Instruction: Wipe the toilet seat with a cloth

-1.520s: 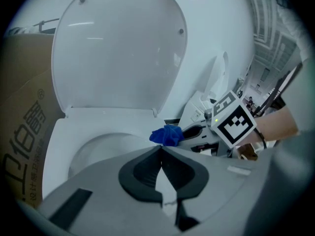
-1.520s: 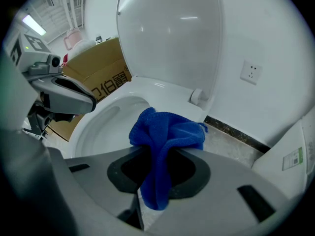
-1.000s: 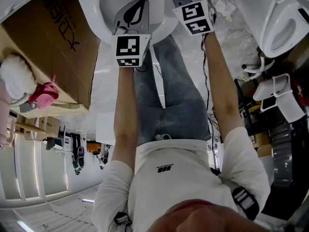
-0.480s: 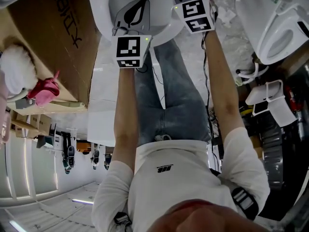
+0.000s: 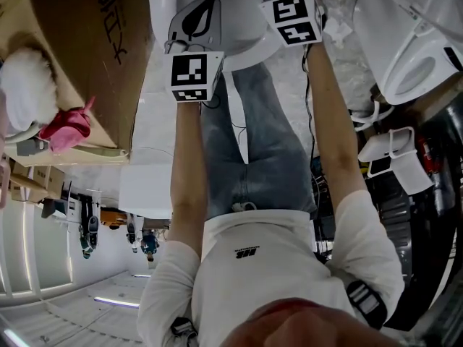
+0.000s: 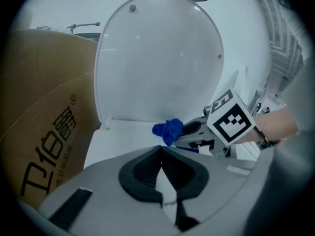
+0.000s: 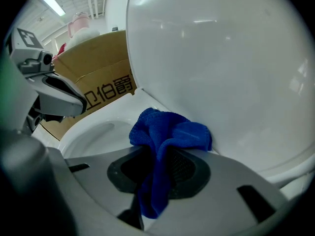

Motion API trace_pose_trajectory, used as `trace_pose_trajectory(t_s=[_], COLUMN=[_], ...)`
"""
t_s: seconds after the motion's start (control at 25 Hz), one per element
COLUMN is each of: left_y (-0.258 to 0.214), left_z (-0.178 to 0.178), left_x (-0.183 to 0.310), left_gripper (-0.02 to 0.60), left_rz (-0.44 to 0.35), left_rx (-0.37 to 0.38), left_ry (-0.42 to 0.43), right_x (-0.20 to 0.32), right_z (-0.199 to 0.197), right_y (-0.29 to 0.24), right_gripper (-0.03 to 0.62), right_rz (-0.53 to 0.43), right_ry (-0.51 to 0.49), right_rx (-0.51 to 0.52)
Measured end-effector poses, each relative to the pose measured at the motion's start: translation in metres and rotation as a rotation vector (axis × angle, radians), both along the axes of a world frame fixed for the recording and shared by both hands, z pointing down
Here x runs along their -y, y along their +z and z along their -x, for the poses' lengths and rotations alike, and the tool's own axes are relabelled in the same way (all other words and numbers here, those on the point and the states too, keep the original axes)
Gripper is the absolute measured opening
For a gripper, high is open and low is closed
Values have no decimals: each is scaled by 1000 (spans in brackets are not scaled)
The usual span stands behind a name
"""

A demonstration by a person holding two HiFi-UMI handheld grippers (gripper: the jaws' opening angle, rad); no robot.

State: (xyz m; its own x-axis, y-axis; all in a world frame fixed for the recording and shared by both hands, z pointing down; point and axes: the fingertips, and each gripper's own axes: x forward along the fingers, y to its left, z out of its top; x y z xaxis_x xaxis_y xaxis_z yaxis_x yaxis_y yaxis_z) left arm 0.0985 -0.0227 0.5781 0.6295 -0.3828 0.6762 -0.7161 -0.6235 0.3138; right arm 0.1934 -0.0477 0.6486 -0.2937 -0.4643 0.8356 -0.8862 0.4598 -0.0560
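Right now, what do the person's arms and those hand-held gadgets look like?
The left gripper and right gripper are grey moulded plastic with black jaw pads, each carrying a white cube of black square markers. The person wears a white short-sleeved T-shirt and blue jeans.

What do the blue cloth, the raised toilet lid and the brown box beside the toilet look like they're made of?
Blue cloth: soft, with a fuzzy nap and limp folds, probably microfibre or terry.
Toilet lid: hard, glossy white, with sharp light reflections; likely moulded plastic.
Box: matte brown with printed characters, looks like cardboard.
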Motion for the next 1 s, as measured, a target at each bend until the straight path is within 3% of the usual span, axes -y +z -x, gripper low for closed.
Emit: trace_pose_trajectory(t_s=[0.6,1.0], left_y=[-3,-7], left_z=[49,86], left_x=[10,13], left_gripper=[9,9], left_rz=[-2,-5], left_rx=[2,13], left_ry=[-127,-211], right_x=[23,43], right_z=[49,103], right_y=[2,-1], right_gripper=[86,86], right_rz=[-5,-15], right_ry=[-120,-224], right_rx=[-19,1])
